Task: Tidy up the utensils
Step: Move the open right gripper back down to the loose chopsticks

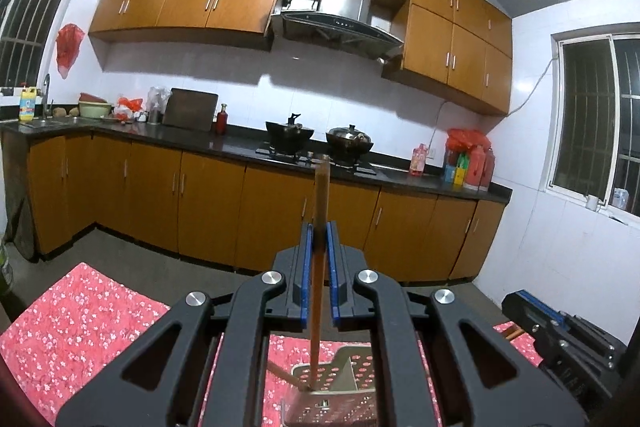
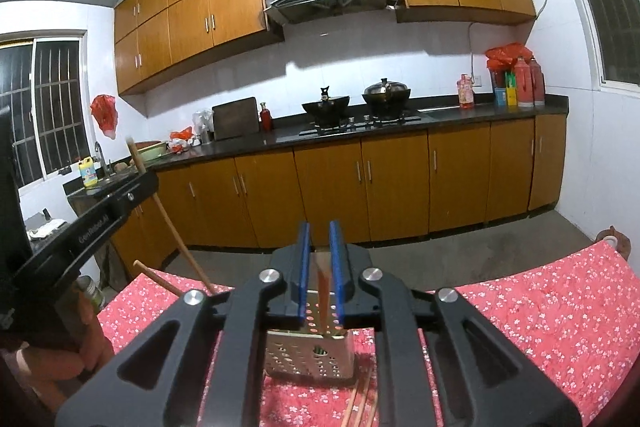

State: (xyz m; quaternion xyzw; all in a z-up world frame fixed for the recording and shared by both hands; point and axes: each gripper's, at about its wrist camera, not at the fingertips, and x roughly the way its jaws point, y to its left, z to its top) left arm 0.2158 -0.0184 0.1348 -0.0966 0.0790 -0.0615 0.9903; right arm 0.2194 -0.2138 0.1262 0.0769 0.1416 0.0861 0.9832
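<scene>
While two lidded woks (image 1: 320, 139) are sitting mid-frame, we are pinching one chopstick (image 1: 320, 267) in our left gripper (image 1: 320, 243) above the perforated metal holder (image 2: 310, 355); our right gripper (image 2: 320, 259), slightly parted, is straddling another chopstick (image 2: 323, 291) at lower centre.

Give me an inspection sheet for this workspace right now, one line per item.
Surface: table under red floral cloth.
Job's things: perforated metal holder on the cloth; loose chopsticks lie before it; another chopstick leans from it.
Clutter: nothing seen on the cloth.
Grippers: left gripper shut on an upright chopstick reaching into the holder; right gripper, chopstick between its pads, grip unclear.
Cables: white cord on the wall.
Surroundings: kitchen counter, two woks, barred windows.
</scene>
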